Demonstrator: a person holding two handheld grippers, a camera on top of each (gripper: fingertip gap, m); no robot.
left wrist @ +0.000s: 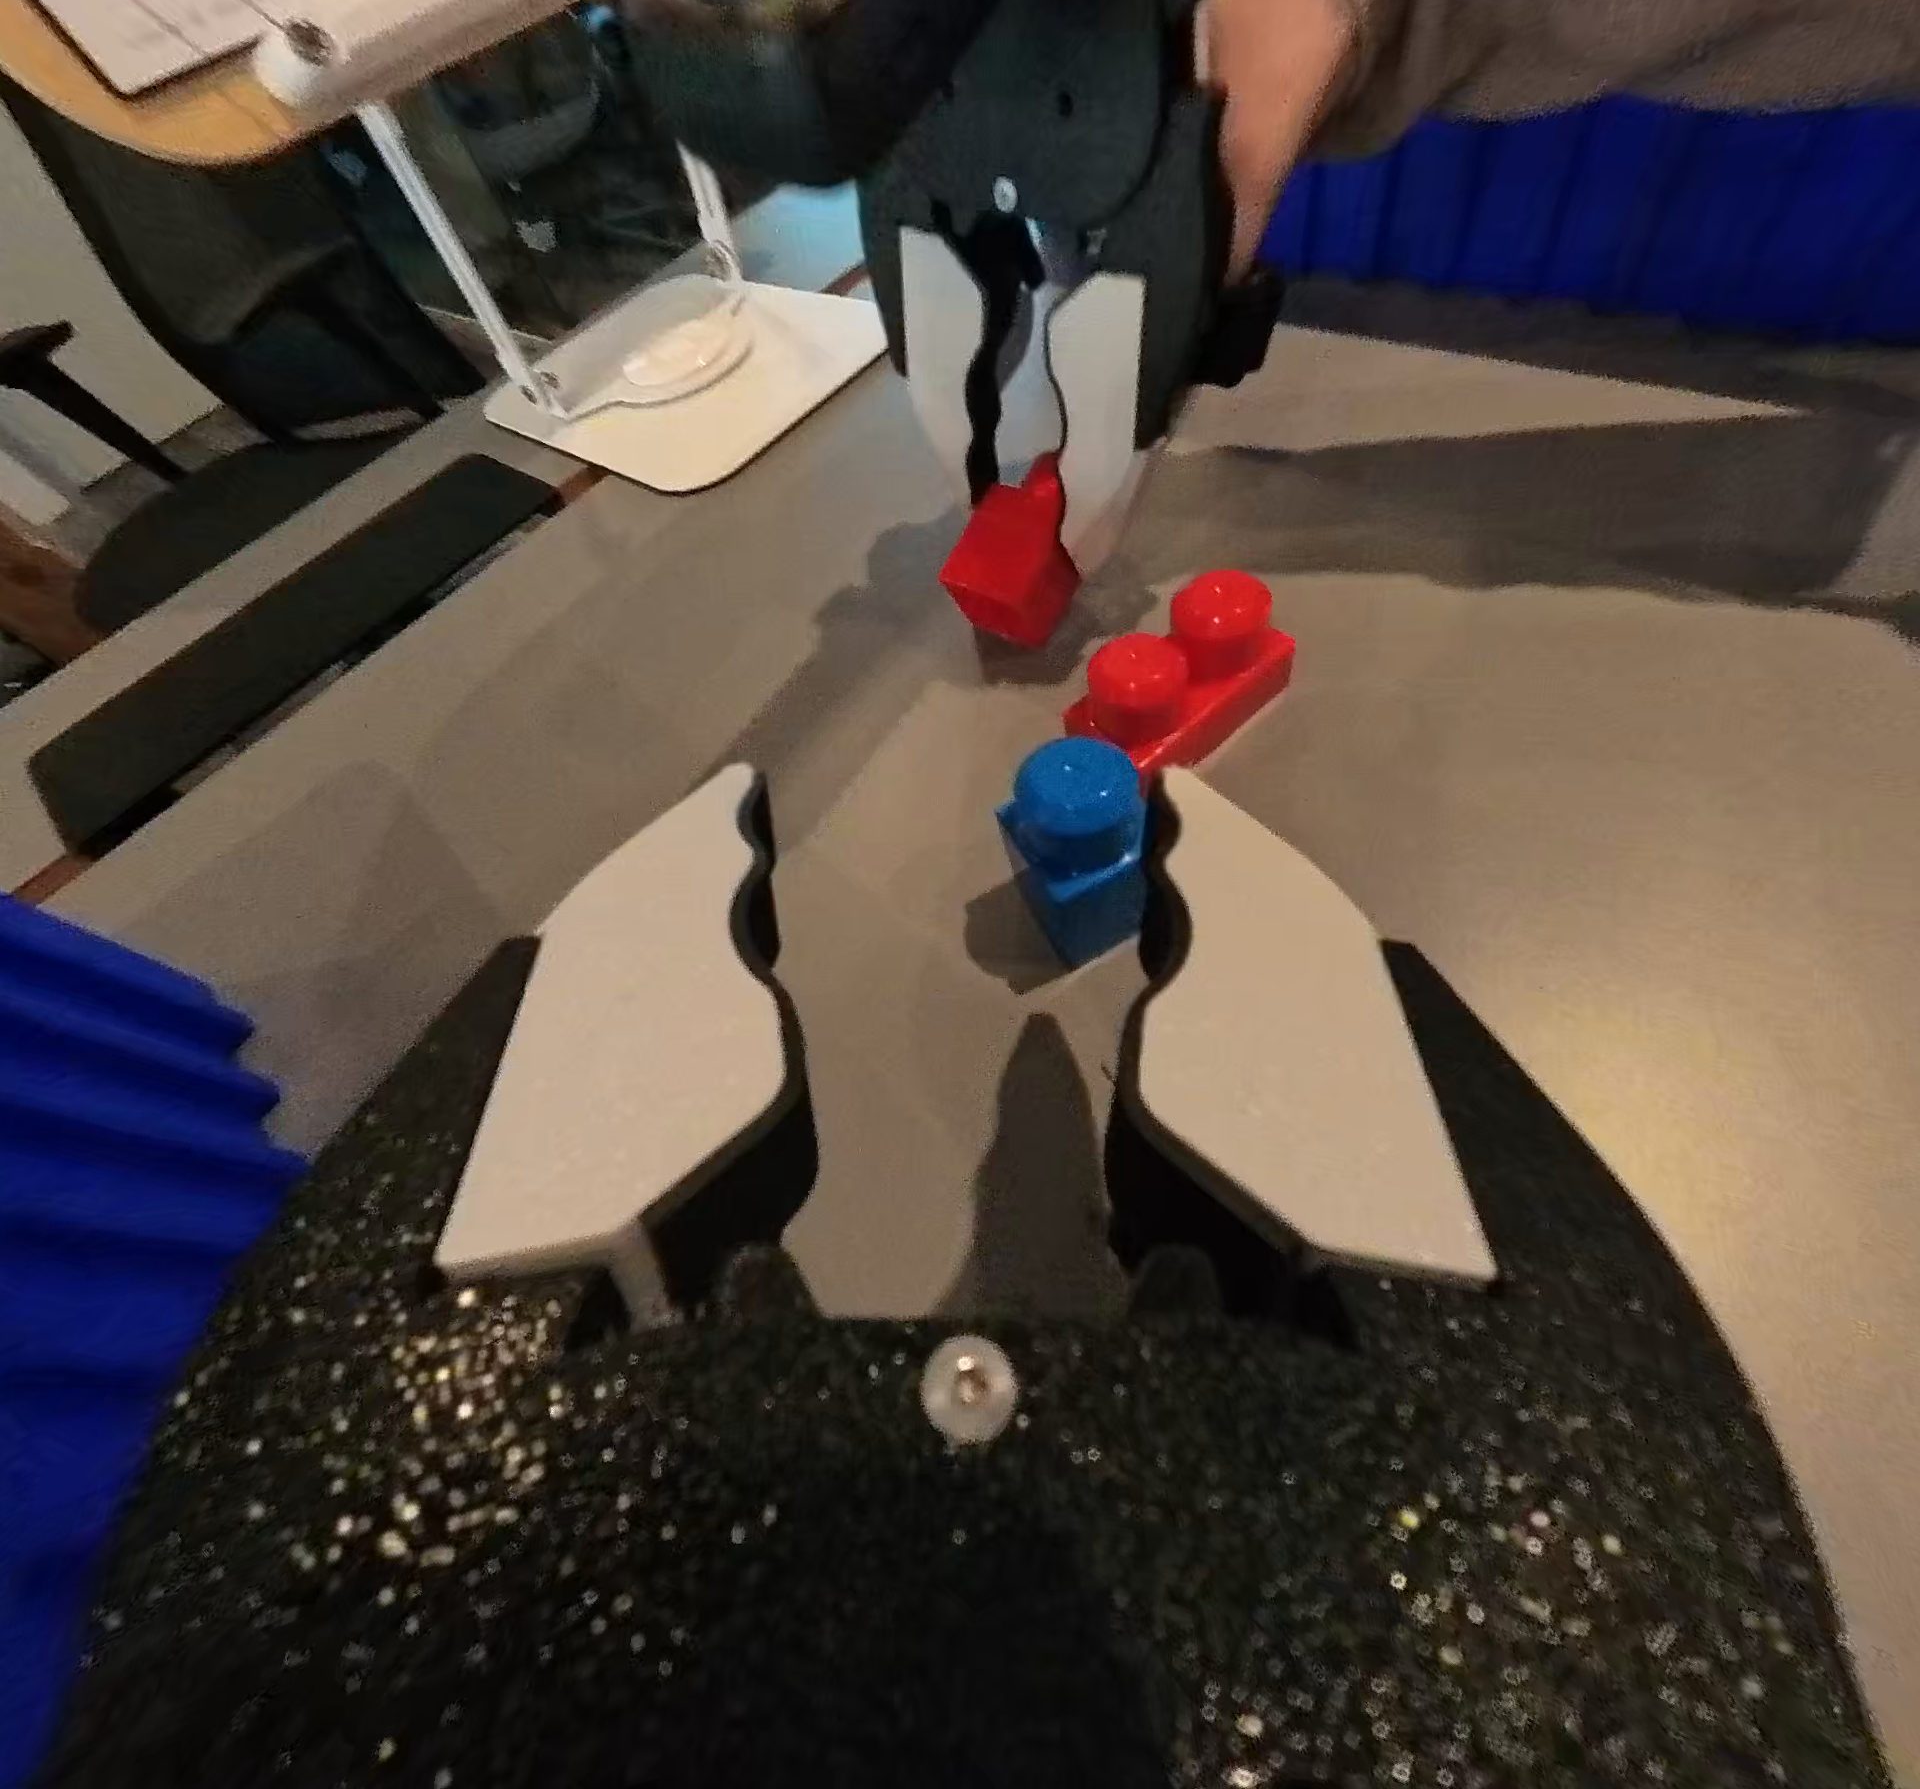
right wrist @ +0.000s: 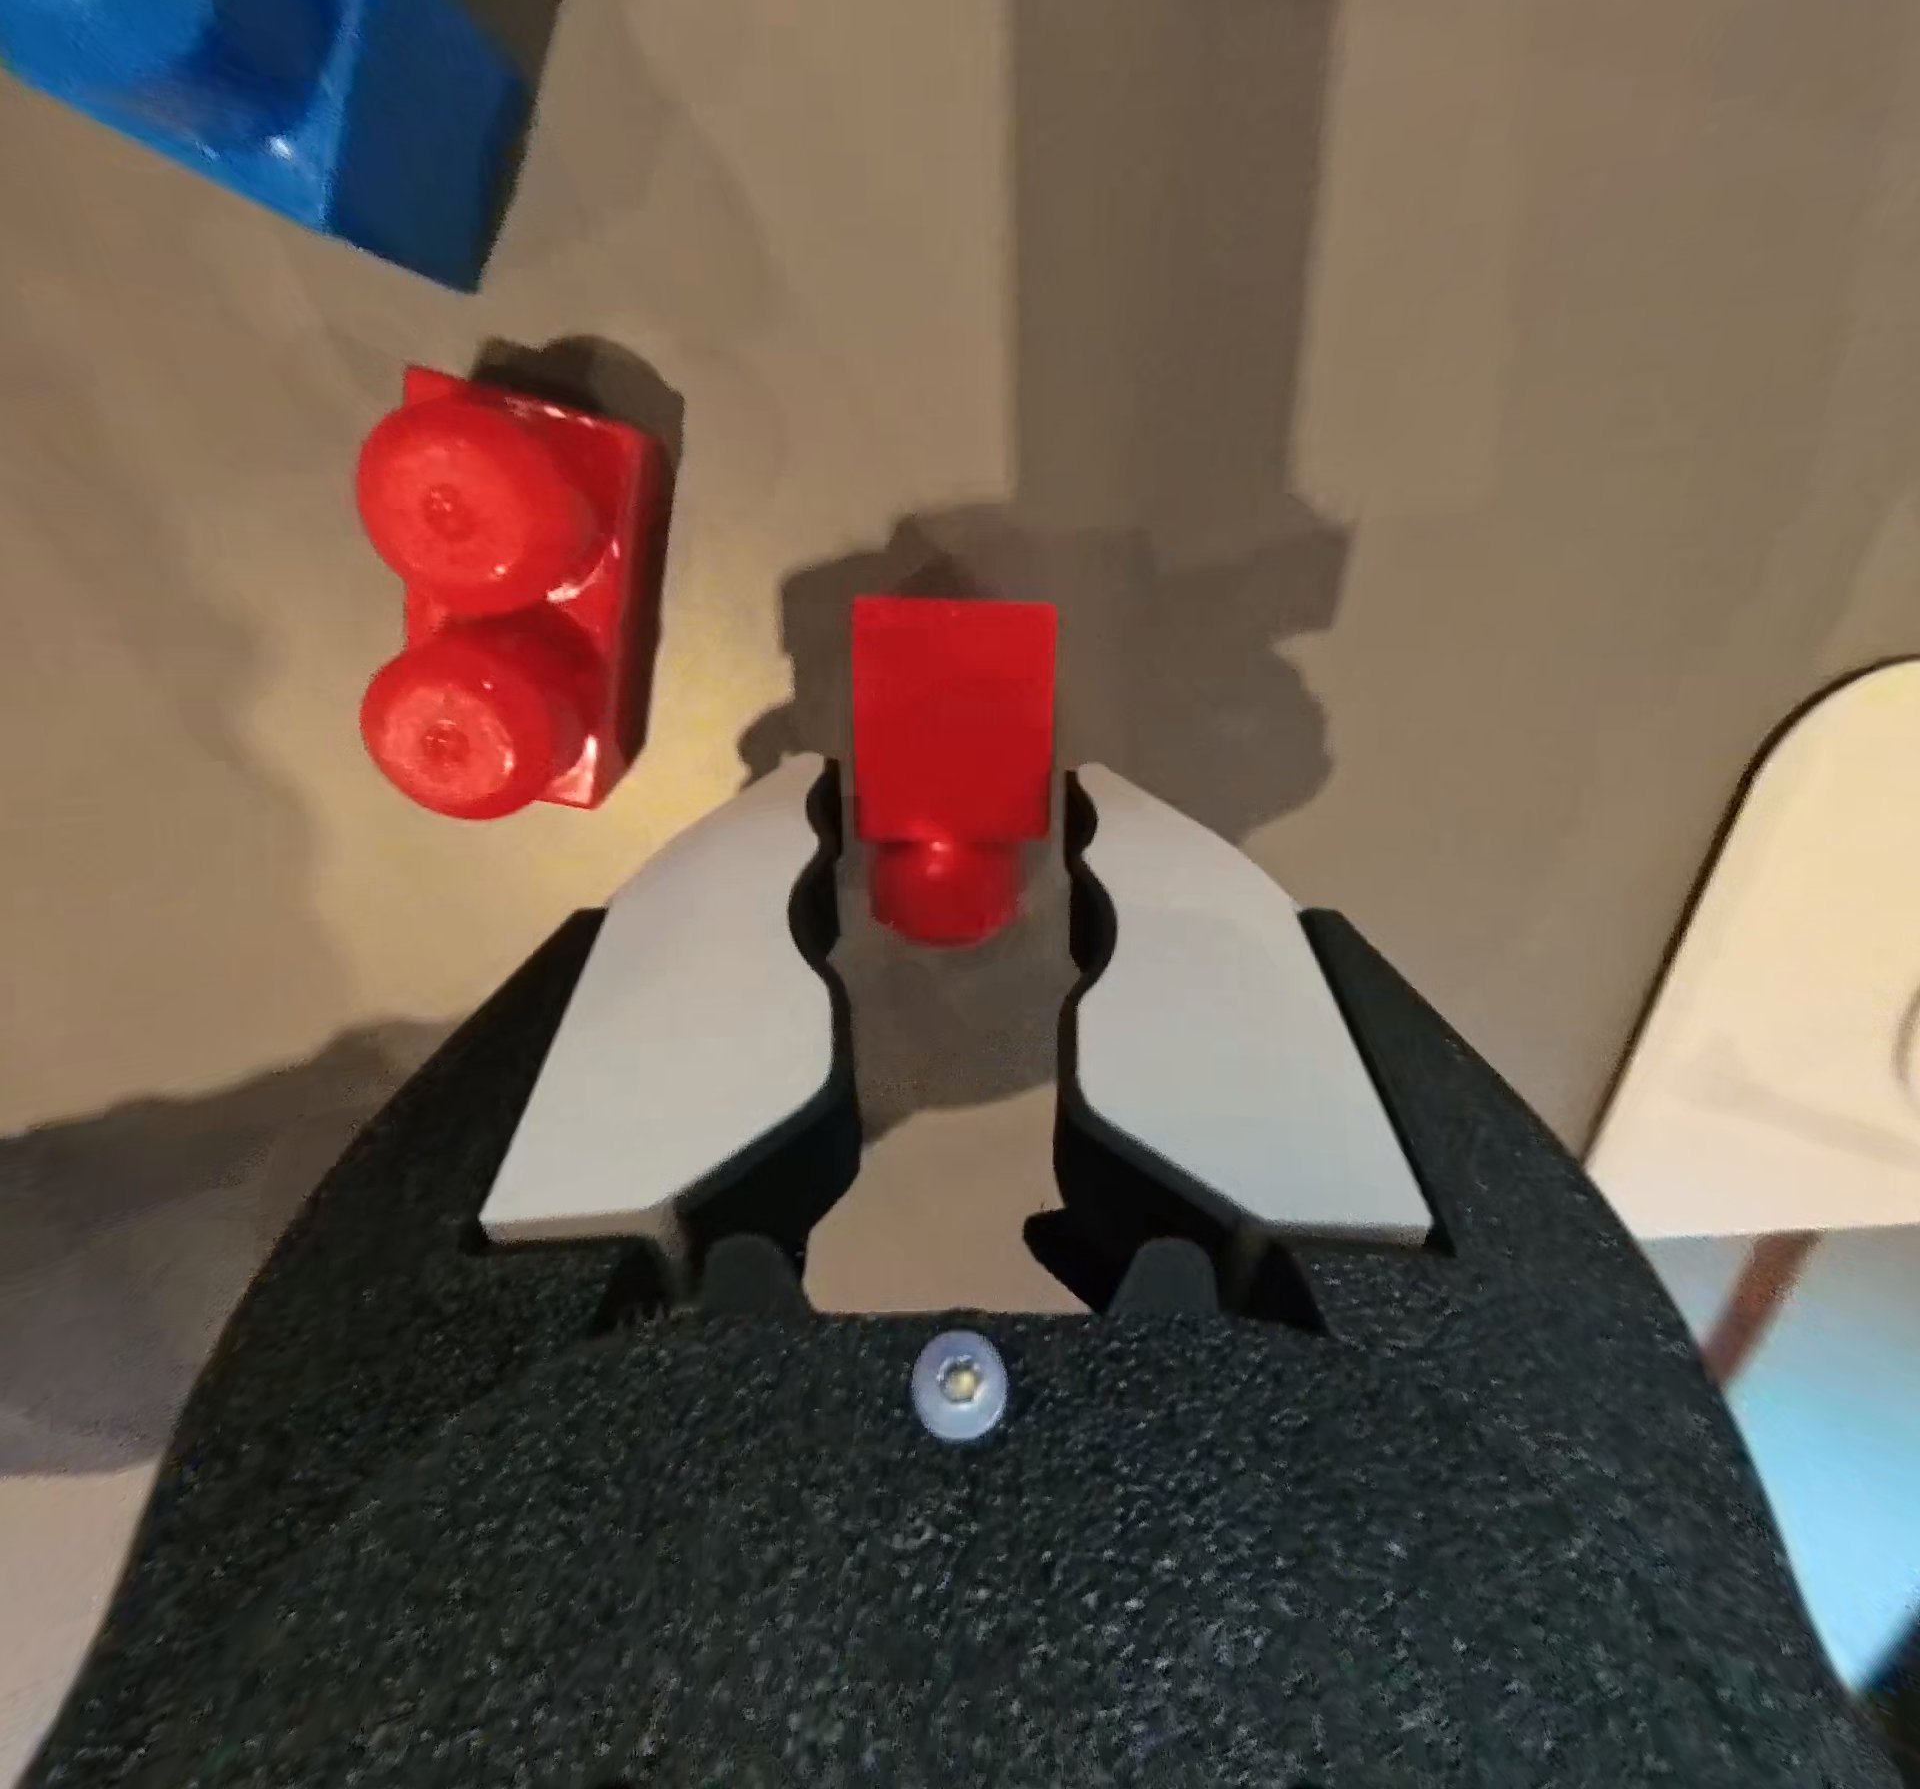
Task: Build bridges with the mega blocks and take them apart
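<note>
My right gripper point(right wrist: 948, 783) is shut on a small red one-stud block point(right wrist: 951, 700), with the stud pointing back between the fingers. In the left wrist view this gripper point(left wrist: 1029, 492) points down and holds the block point(left wrist: 1013, 560) tilted, low over the grey table. A flat red two-stud block point(left wrist: 1184, 679) lies on the table next to it and also shows in the right wrist view point(right wrist: 499, 596). A blue one-stud block point(left wrist: 1075, 856) stands upright beside the right fingertip of my left gripper point(left wrist: 961, 804), which is open and empty. The blue block also shows in the right wrist view point(right wrist: 260, 56).
A white base plate with a clear acrylic stand point(left wrist: 675, 389) sits at the table's far left edge; its corner shows in the right wrist view point(right wrist: 1714, 960). A black strip point(left wrist: 281, 638) lies along the left edge. A person's hand point(left wrist: 1278, 56) holds the right gripper.
</note>
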